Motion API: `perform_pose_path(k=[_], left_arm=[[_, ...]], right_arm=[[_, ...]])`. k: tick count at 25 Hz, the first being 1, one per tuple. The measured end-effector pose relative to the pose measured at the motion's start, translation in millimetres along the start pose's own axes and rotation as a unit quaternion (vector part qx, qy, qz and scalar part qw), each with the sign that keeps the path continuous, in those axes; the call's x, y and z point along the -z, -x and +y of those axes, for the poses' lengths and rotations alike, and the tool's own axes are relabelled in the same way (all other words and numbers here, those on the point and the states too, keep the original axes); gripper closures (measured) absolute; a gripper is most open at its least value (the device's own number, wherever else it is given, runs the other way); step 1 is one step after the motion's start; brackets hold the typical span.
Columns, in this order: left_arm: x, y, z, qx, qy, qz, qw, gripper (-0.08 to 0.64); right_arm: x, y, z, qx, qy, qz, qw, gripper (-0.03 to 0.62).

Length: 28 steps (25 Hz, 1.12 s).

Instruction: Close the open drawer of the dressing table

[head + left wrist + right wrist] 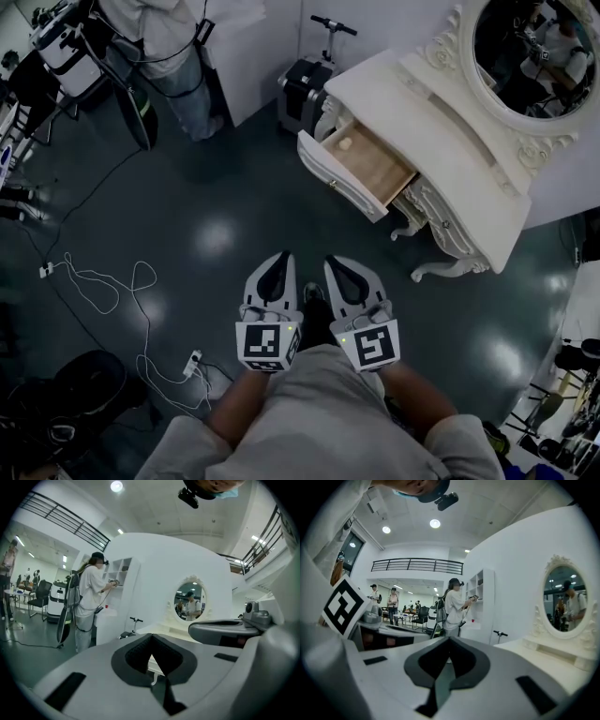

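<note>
A cream dressing table (469, 159) with an oval mirror (534, 47) stands at the upper right of the head view. Its drawer (361, 169) is pulled out toward the floor, showing a bare wooden inside. My left gripper (278, 267) and right gripper (339, 270) hang side by side above the dark floor, well short of the drawer front. Both are shut with nothing between the jaws. The left gripper view has its shut jaws (152, 665) with the table and mirror (190, 599) beyond. In the right gripper view the shut jaws (443, 667) point left of the mirror (565, 599).
A person (173, 56) stands at a white cabinet at the upper left. A small scooter (305, 80) is parked beside the table. Cables and a power strip (192, 361) lie on the floor at the left. Dark bags (66, 394) sit at the lower left.
</note>
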<state>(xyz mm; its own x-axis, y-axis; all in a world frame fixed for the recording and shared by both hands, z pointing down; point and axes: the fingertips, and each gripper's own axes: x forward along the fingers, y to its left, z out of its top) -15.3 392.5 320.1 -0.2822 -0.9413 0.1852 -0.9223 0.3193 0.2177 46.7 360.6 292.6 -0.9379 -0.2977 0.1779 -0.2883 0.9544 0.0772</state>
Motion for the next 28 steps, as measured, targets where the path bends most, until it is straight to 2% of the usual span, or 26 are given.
perform_pose_path(k=[6,12,16,20,24,28], left_arm=[[6.7,-28.6,14.3,0.023,-0.016,0.032,0.9991,0.554],[7.9,-89.4,26.9,0.071,-0.03,0.073,0.9944,0.555],[-0.9,-136.8,31.9,0.099,-0.038,0.089,0.9903,0.555],[-6.9,-179.8,26.3,0.147,-0.045,0.101,0.9829,0.555],[2.8,-219.2,22.8,0.171,-0.062,0.136,0.9739,0.554],[13.3,-257.2,12.4,0.214,-0.08,0.157,0.9609,0.554]], right_arm=[[9.9,-23.9,-21.1,0.018,-0.016,0.013,1.0,0.577],[31.5,-64.3,-62.1,0.032,-0.026,0.034,0.999,0.577],[33.7,-94.9,-90.7,0.039,-0.055,0.042,0.997,0.577],[41.8,-122.1,-117.8,0.047,-0.065,0.052,0.995,0.577],[53.2,-138.9,-147.0,0.063,-0.079,0.067,0.993,0.577],[74.0,-141.4,-181.0,0.097,-0.098,0.085,0.987,0.577]])
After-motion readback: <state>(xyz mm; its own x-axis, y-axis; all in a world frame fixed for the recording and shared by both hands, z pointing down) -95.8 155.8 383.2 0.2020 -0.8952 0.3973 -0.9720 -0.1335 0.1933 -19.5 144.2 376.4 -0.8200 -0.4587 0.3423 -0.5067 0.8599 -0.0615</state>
